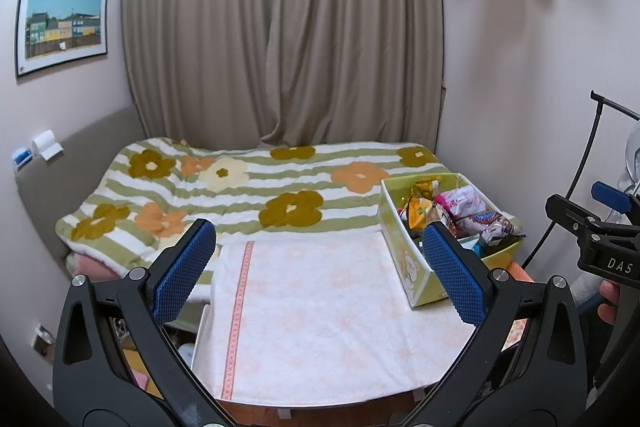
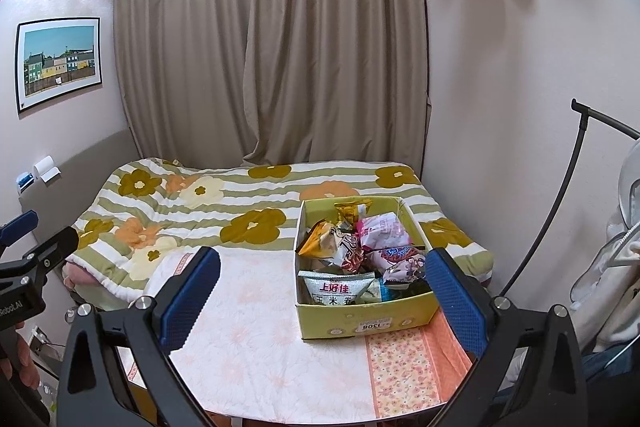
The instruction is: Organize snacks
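- The left gripper (image 1: 318, 267) hangs over the table with its jaws wide apart and nothing between the blue pads (image 1: 182, 277); only the pale floral tablecloth (image 1: 320, 307) shows in the gap.
- The right gripper (image 2: 320, 291) is likewise spread wide and holds nothing; the green cardboard box (image 2: 360, 323) sits partly inside its gap, hard against the right-hand finger and just ahead of that fingertip.
- From the left gripper's side, the same box (image 1: 404, 247) lies ahead of and just outside the right-hand finger, which hides its near corner.
- All the snacks in view are in the box: a white corn-roll bag (image 2: 334, 289) stands along the near wall, an orange-and-yellow packet (image 2: 320, 239) leans at the left, pink and white wrappers (image 2: 384, 231) are heaped at the right, and a gold packet (image 2: 352, 211) sits at the back.
- The bags are crinkled foil and film, piled loosely and at angles rather than in rows, so they would likely shift under a pinch.
- No loose snack shows on the cloth between or beside either pair of jaws.
- This fits snacks already gathered into the box, or a full box waiting to be sorted out; the pictures do not settle which.
- Beyond both fingertips lies a flowered quilt (image 1: 240, 195), below a drawn curtain (image 1: 280, 27).
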A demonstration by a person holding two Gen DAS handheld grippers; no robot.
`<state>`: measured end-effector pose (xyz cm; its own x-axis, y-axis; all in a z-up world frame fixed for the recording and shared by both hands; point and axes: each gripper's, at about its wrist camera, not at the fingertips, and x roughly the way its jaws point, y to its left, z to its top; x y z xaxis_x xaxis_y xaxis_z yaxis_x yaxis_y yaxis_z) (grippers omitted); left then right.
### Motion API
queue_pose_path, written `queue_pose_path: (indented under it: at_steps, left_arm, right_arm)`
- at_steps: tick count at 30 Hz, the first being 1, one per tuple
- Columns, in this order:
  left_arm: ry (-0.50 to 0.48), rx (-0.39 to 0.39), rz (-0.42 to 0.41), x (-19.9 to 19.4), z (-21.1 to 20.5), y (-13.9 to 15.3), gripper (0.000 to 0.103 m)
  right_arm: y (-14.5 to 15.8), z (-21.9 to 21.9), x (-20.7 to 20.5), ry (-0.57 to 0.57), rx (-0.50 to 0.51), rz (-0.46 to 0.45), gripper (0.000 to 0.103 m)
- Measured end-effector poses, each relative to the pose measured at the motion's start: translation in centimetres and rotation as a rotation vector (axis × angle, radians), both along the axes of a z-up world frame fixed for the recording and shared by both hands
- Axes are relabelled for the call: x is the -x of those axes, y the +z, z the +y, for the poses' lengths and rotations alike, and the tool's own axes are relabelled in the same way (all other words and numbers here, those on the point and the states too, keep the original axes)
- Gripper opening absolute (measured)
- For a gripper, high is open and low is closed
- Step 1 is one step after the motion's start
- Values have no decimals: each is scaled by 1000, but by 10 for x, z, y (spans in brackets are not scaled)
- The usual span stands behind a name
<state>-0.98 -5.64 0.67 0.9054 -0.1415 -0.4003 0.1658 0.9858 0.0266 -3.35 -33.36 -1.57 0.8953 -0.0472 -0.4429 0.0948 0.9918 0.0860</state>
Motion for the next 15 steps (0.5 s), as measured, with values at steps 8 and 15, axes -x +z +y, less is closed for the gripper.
queue_pose_path:
  at_steps: [8, 15]
  left_arm:
    - [1, 0, 2, -1, 0, -1, 103]
    - [3, 1, 7, -3, -3, -4, 103]
  right_arm:
    - [0, 0, 0, 0, 1, 1, 102]
    - [0, 1, 0, 0, 0, 0, 102]
